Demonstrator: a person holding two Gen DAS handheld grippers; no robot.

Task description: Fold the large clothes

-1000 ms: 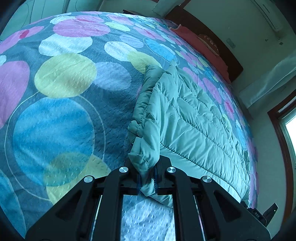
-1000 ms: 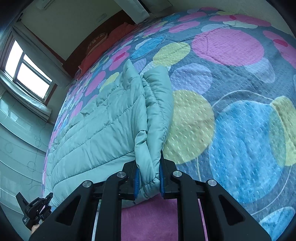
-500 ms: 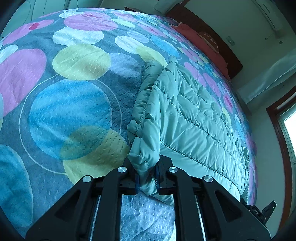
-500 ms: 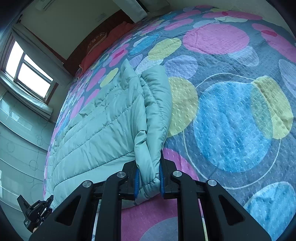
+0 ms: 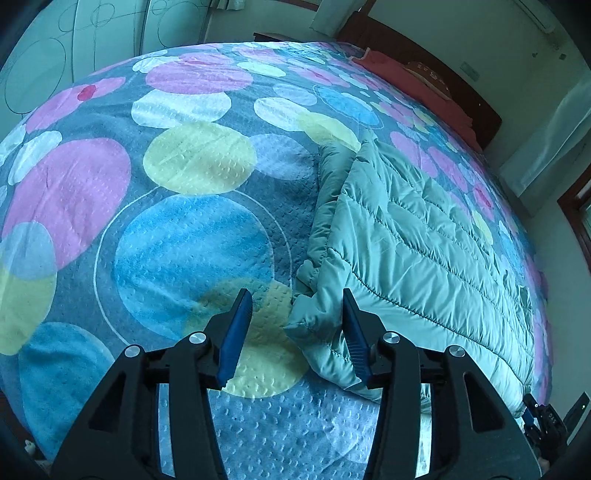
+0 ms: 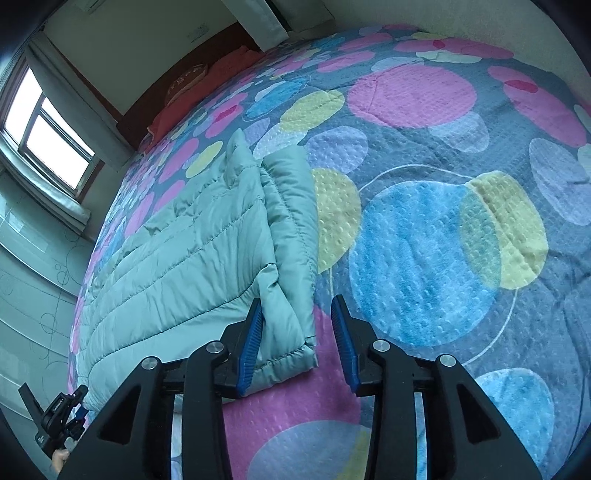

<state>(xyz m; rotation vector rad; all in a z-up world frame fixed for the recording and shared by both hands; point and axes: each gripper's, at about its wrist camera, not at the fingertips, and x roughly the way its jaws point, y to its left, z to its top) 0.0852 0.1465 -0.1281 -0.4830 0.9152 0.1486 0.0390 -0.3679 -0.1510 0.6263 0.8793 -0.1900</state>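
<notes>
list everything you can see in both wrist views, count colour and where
puffer jacket: one, pale green, quilted, lying folded on the bed, its folded edge at both grippers
bedspread: one, grey-blue with pink, yellow, blue and white circles, covering the bed
pillow: one, red-brown with pale markings, at the head of the bed
red cloth: one, along the head of the bed under the pillow
headboard: one, dark wood, against the wall
window: one, bright, on the side wall
wardrobe doors: pale, with drawn circles, beyond the bed
left gripper: one, black with blue pads, jaws opening, jacket corner loose between them
right gripper: one, black with blue pads, jaws opening, jacket edge loose between them
</notes>
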